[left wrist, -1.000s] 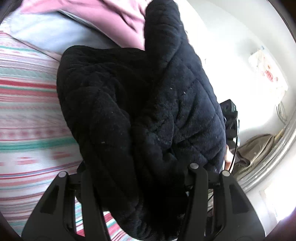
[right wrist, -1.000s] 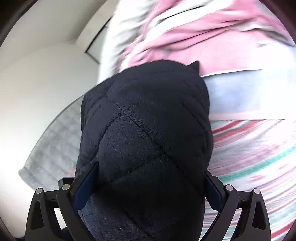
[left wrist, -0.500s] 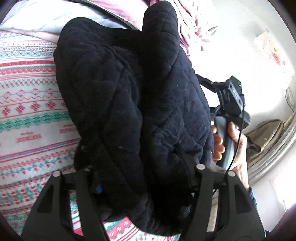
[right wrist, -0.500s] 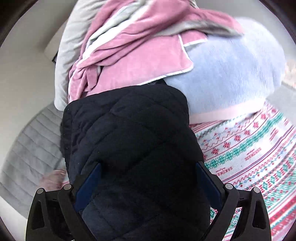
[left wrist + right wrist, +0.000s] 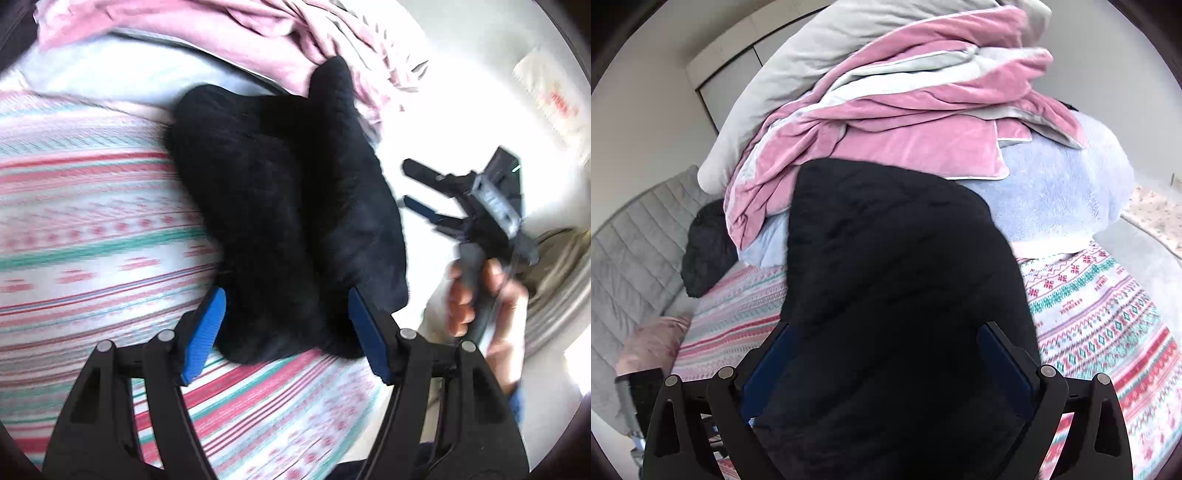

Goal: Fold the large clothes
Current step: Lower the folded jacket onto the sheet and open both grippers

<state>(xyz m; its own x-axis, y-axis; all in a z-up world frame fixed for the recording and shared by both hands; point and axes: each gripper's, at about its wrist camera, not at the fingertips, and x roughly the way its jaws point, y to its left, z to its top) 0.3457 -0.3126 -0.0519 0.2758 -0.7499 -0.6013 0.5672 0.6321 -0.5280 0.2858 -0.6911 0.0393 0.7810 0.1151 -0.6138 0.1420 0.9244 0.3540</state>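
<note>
A black quilted garment (image 5: 291, 221) lies folded in a thick bundle on the patterned bedspread (image 5: 85, 229). My left gripper (image 5: 284, 332) is open, its blue pads (image 5: 205, 328) on either side of the bundle's near end without squeezing it. In the right wrist view the garment (image 5: 897, 314) fills the space between my right gripper's (image 5: 886, 365) wide-apart blue pads (image 5: 1004, 365). The right gripper also shows in the left wrist view (image 5: 421, 192), open, held in a hand to the right of the bundle.
A pile of pink (image 5: 905, 122), grey and light-blue (image 5: 1060, 192) bedding rises behind the garment. Another dark garment (image 5: 705, 251) lies by the grey padded headboard (image 5: 628, 258). The bed's right edge and white floor (image 5: 461, 92) lie beyond.
The bundle has dropped onto the bedspread. My left jaws have opened and pulled back off it. The right gripper has moved away to the right side of the bundle.
</note>
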